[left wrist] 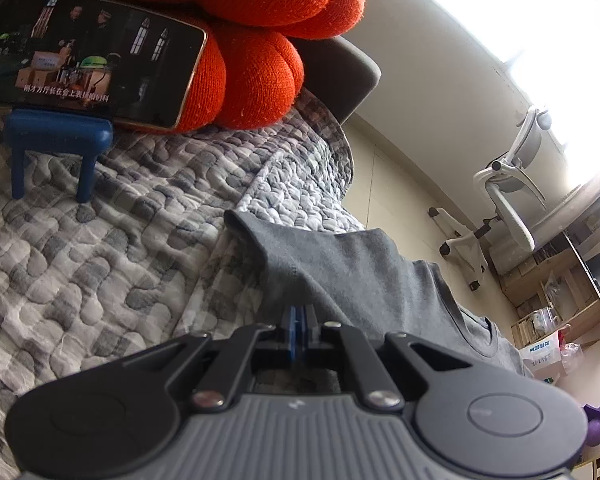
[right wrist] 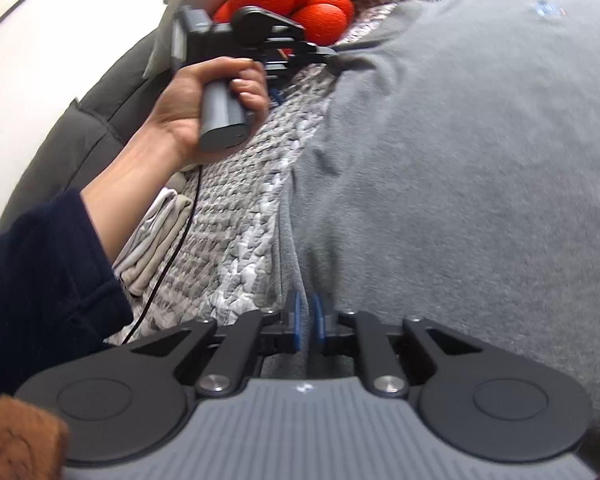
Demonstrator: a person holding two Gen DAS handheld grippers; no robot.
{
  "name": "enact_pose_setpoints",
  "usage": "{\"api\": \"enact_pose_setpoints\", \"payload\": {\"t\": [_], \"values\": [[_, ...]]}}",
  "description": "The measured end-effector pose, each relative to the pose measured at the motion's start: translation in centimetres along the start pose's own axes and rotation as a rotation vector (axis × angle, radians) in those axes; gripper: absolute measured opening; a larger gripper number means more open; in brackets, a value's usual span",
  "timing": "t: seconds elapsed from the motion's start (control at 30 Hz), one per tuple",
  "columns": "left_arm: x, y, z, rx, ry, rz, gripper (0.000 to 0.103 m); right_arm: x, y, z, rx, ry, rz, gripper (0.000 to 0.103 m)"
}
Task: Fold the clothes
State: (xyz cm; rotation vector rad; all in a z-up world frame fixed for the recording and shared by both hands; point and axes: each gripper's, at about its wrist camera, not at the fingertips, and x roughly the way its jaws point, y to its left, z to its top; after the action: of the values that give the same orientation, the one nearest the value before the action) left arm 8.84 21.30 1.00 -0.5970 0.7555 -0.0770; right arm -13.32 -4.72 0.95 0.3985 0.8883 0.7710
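A grey T-shirt [left wrist: 360,272] lies spread on a grey-and-white quilted bed cover [left wrist: 100,260]. My left gripper [left wrist: 300,312] is shut, its blue pads pinching a ridge of the shirt near a sleeve. In the right wrist view the shirt [right wrist: 460,160] fills the right side. A hand [right wrist: 204,96] holds the left gripper [right wrist: 324,52] at the shirt's far edge, pulling the cloth taut. My right gripper [right wrist: 307,312] sits at the shirt's near left edge. Its blue pads stand slightly apart with a fold of grey cloth between them, not squeezed.
A phone [left wrist: 88,56] playing video leans on a blue stand [left wrist: 56,136] against an orange knot cushion [left wrist: 252,80]. Folded light cloths [right wrist: 156,232] and a black cable [right wrist: 180,240] lie left of the shirt. An office chair [left wrist: 512,200] and shelves [left wrist: 560,288] stand beyond the bed.
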Motion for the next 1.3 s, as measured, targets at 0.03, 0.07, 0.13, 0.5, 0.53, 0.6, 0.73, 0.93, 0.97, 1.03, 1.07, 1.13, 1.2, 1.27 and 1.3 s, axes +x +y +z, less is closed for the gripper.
{"api": "enact_pose_setpoints", "payload": {"t": [0.03,0.07,0.13,0.5,0.53,0.6,0.73,0.93,0.97,1.03,1.07,1.13,1.2,1.27,1.3], "values": [[0.1,0.1,0.0,-0.005,0.005,0.002,0.002,0.0,0.5,-0.1,-0.031,0.0,-0.001,0.016],[0.2,0.1,0.0,-0.01,0.01,0.004,0.002,-0.1,1.0,-0.2,-0.057,-0.002,-0.006,0.017],[0.2,0.4,0.0,-0.019,0.013,0.006,0.002,-0.1,1.7,-0.3,-0.089,-0.007,-0.011,0.021],[0.1,0.9,-0.2,-0.007,0.031,0.014,0.002,0.9,6.1,-1.0,-0.288,-0.006,0.063,0.049],[0.2,0.9,-0.2,-0.003,0.034,0.014,0.002,1.5,6.4,-1.1,-0.298,0.012,0.067,0.049],[0.1,0.9,-0.3,0.005,0.039,0.015,0.002,2.9,6.8,-1.5,-0.322,0.044,0.039,0.049],[0.1,0.9,-0.5,0.012,0.046,0.012,0.002,5.2,7.2,-2.2,-0.39,0.074,-0.093,0.041],[0.1,2.0,-0.3,-0.069,0.063,-0.005,0.01,5.3,7.0,-2.5,-0.439,0.069,-0.157,0.012],[0.0,2.1,-0.2,-0.079,0.059,-0.011,0.012,5.1,6.7,-2.3,-0.423,0.067,-0.159,0.005],[0.1,2.0,-0.1,-0.097,0.055,-0.024,0.028,4.2,5.5,-1.5,-0.321,0.065,-0.109,0.004],[0.2,1.9,-0.1,-0.104,0.054,-0.032,0.034,3.6,4.9,-1.0,-0.266,0.062,-0.076,0.004],[0.4,1.8,0.0,-0.119,0.053,-0.046,0.043,2.5,3.7,-0.4,-0.185,0.054,-0.029,0.005],[0.9,1.4,-0.1,-0.128,0.052,-0.043,0.044,1.7,2.6,0.1,-0.105,0.053,0.009,0.005],[1.4,0.9,-0.1,-0.136,0.051,-0.039,0.045,1.3,1.9,0.4,-0.042,0.052,0.043,0.005],[1.5,0.6,-0.2,-0.135,0.043,-0.041,0.045,1.1,1.7,0.5,-0.022,0.049,0.056,0.005]]}}
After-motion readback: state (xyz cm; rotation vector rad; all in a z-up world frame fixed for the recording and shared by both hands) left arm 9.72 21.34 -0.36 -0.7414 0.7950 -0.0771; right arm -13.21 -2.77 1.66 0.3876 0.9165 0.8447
